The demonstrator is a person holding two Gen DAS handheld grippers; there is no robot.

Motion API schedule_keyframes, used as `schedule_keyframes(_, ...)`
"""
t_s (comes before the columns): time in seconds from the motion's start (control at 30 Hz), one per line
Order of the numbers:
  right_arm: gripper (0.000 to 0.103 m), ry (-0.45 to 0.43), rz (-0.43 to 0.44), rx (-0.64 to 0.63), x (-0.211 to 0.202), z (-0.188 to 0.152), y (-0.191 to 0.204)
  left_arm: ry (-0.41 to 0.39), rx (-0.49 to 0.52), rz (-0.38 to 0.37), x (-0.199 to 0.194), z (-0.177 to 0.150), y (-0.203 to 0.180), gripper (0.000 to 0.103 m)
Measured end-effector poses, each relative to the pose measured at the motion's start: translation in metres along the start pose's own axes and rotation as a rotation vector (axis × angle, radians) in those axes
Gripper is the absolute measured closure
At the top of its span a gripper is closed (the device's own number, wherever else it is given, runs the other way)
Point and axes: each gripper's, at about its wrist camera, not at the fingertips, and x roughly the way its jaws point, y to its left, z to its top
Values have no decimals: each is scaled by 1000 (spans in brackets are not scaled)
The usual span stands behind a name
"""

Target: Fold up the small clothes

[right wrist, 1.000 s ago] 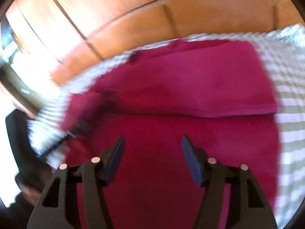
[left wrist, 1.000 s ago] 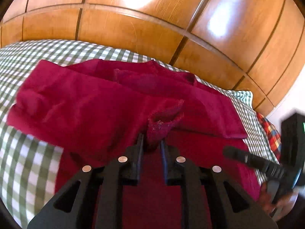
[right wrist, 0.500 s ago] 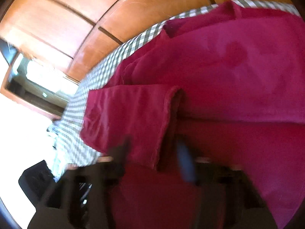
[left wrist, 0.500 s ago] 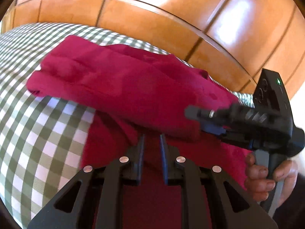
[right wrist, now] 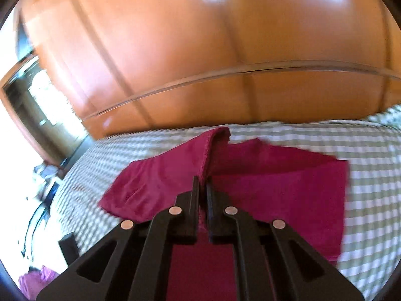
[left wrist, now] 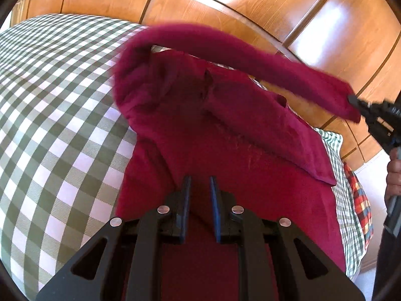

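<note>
Both tongs, left tongs point(left wrist: 199, 188) and right tongs point(right wrist: 202, 188), clench the red garment point(left wrist: 225, 135): limp, light; we'd grip hems.

I see a matt, soft crimson cloth garment point(left wrist: 225, 130) on woven checked bedding point(left wrist: 57, 115), beneath glossy varnished wood panelling point(right wrist: 200, 50).
</note>
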Motion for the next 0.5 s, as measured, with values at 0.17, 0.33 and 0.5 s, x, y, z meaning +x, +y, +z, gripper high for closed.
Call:
schedule_keyframes(0.17, 99, 71, -142, 115, 19, -20, -75, 6, 3, 5, 2, 0, -1, 89)
schedule_keyframes(0.33, 99, 125, -174, 180, 43, -41, -96, 20, -28, 3, 0, 4, 0, 89)
schedule_keyframes(0.5, 99, 116, -117, 227, 40, -44, -105, -28, 31, -9, -22, 15, -16, 89)
